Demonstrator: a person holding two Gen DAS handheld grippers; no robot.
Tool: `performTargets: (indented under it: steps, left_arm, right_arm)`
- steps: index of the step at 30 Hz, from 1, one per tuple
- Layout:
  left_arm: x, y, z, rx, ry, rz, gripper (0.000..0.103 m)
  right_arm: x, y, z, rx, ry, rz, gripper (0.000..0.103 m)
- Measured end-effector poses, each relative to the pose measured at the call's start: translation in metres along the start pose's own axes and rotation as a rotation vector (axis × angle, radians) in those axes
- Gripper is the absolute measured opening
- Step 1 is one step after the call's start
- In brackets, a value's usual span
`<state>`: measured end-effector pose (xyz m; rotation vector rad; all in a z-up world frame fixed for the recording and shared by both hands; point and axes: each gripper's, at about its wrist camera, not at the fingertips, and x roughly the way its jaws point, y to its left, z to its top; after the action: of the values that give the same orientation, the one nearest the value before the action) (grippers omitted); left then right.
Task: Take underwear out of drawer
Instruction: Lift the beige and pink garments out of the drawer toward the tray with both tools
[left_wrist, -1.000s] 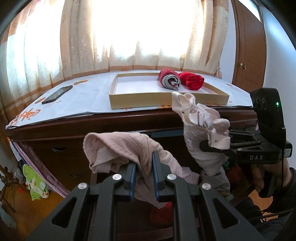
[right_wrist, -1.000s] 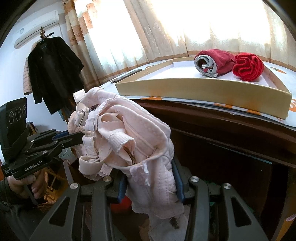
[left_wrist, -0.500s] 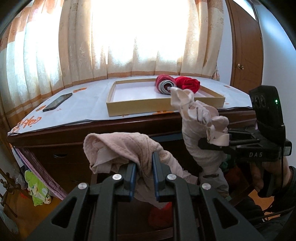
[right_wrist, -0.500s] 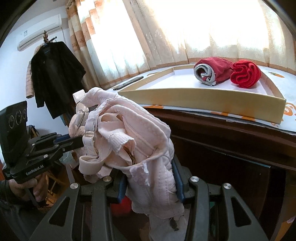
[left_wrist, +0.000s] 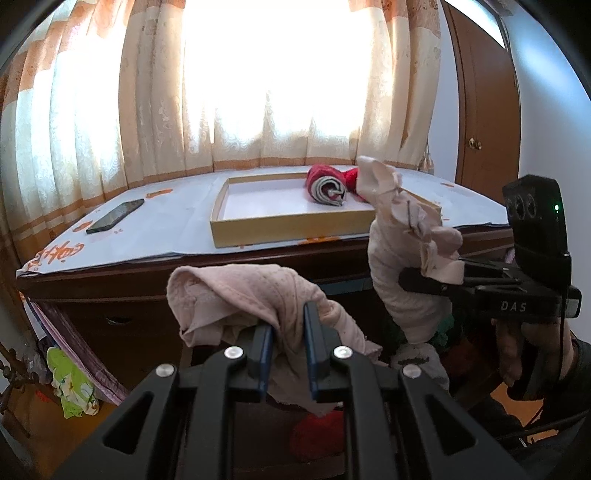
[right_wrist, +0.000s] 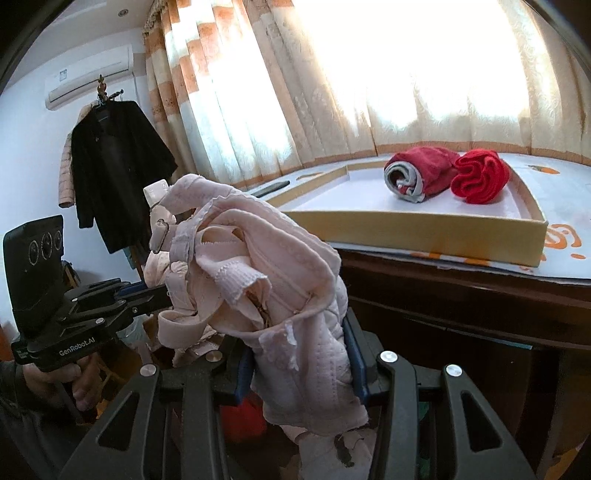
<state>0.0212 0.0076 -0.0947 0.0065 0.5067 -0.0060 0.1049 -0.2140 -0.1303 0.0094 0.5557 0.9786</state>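
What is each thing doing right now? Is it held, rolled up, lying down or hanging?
left gripper: shut on the pink underwear.
right gripper: shut on the pale bra.
dark red roll: rolled, in the box.
red roll: bunched, beside it.
phone: lying flat.
black coat: hanging.

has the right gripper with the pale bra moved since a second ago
Yes, slightly. In the left wrist view the right gripper and its pale bra sit a little further right against the cardboard tray, though that camera tilted too.
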Motion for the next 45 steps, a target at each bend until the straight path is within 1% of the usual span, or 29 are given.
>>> performTargets:
  steps: [8, 17, 28, 45]
  left_arm:
    - [-0.006, 0.000, 0.005, 0.009, -0.039, 0.020, 0.013]
    - [-0.012, 0.001, 0.014, 0.023, -0.082, 0.026, 0.013]
    - [-0.016, 0.002, 0.019, 0.051, -0.123, 0.042, 0.013]
    - [-0.020, 0.002, 0.033, 0.084, -0.169, 0.028, 0.013]
  right_arm:
    - [-0.014, -0.001, 0.000, 0.010, -0.073, -0.041, 0.045]
    - [-0.021, 0.001, 0.001, 0.006, -0.115, -0.084, 0.045]
    - [-0.028, -0.002, 0.002, 0.036, -0.144, -0.119, 0.045]
    - [-0.031, 0.012, 0.017, 0.028, -0.162, -0.151, 0.046]
